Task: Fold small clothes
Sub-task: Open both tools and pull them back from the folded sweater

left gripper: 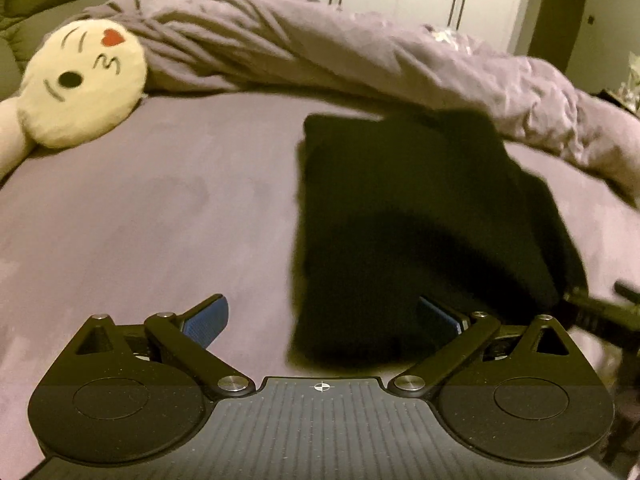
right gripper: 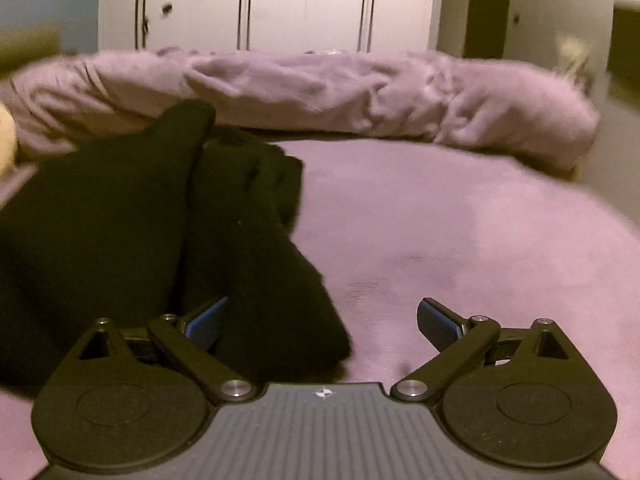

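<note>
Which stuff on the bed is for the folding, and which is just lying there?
For the folding:
black cloth garment
left gripper
right gripper

Just lying about:
round cream emoji pillow
rumpled lilac duvet
white wardrobe doors

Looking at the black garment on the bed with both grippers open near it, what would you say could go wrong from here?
1. The black garment looks bunched, with a raised ridge; a further fold may lock that in.
2. The right gripper and left gripper both stand open over its near edge, so closing could catch only one layer.
3. The crumpled duvet lies just behind it, and a pushed garment could run into it.
</note>
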`<state>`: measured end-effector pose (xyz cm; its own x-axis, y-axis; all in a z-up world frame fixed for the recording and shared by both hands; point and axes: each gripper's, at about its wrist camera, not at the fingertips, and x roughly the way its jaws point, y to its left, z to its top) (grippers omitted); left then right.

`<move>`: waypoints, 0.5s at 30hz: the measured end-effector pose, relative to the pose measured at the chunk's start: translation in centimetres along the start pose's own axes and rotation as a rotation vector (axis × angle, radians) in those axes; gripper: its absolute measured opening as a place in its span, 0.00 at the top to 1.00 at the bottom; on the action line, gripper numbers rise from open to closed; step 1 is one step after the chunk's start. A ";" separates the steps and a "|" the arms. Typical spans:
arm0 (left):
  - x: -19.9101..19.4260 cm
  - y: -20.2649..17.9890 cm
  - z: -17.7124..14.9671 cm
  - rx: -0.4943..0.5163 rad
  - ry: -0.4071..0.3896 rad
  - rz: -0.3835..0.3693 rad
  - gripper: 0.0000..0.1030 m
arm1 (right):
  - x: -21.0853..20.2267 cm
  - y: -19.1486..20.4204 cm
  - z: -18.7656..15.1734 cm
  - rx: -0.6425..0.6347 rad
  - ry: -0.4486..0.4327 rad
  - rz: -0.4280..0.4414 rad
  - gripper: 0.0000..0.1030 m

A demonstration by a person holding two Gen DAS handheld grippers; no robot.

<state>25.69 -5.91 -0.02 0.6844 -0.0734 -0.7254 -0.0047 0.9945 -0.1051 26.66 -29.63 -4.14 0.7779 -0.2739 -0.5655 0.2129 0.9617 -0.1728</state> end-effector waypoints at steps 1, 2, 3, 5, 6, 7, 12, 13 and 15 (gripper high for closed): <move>-0.4 0.1 -0.7 -0.003 0.013 0.004 0.00 | -0.8 0.2 -0.1 0.000 0.010 0.000 0.04; -0.7 0.2 -1.2 -0.010 0.027 0.005 0.00 | -1.8 0.2 -0.4 0.030 0.028 0.024 0.04; -1.2 0.3 -1.8 -0.018 0.041 0.006 0.00 | -2.5 -0.1 -0.8 0.064 0.046 0.062 0.04; -2.2 0.4 -2.7 -0.027 0.048 0.016 0.00 | -4.2 -0.7 -1.5 0.111 0.081 0.110 0.04; -2.7 0.4 -3.0 -0.028 0.047 0.019 0.00 | -5.2 -0.8 -1.8 0.114 0.106 0.129 0.04; -3.4 0.4 -3.4 -0.029 0.046 0.020 0.00 | -6.2 -0.7 -2.2 0.105 0.131 0.156 0.04; -5.9 -0.1 -5.0 -0.024 0.057 0.010 0.00 | -11.4 1.2 -3.9 -0.014 0.196 0.243 0.04; -6.4 -0.2 -5.3 -0.014 0.055 0.012 0.00 | -12.3 1.6 -4.1 -0.032 0.201 0.247 0.04; -7.3 -0.5 -5.7 0.013 0.052 0.015 0.00 | -13.7 2.5 -4.1 -0.059 0.210 0.234 0.04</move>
<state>16.55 -6.35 1.41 0.6457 -0.0620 -0.7611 -0.0053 0.9963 -0.0857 14.13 -23.58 -0.14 0.6617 -0.0478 -0.7482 0.0028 0.9981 -0.0613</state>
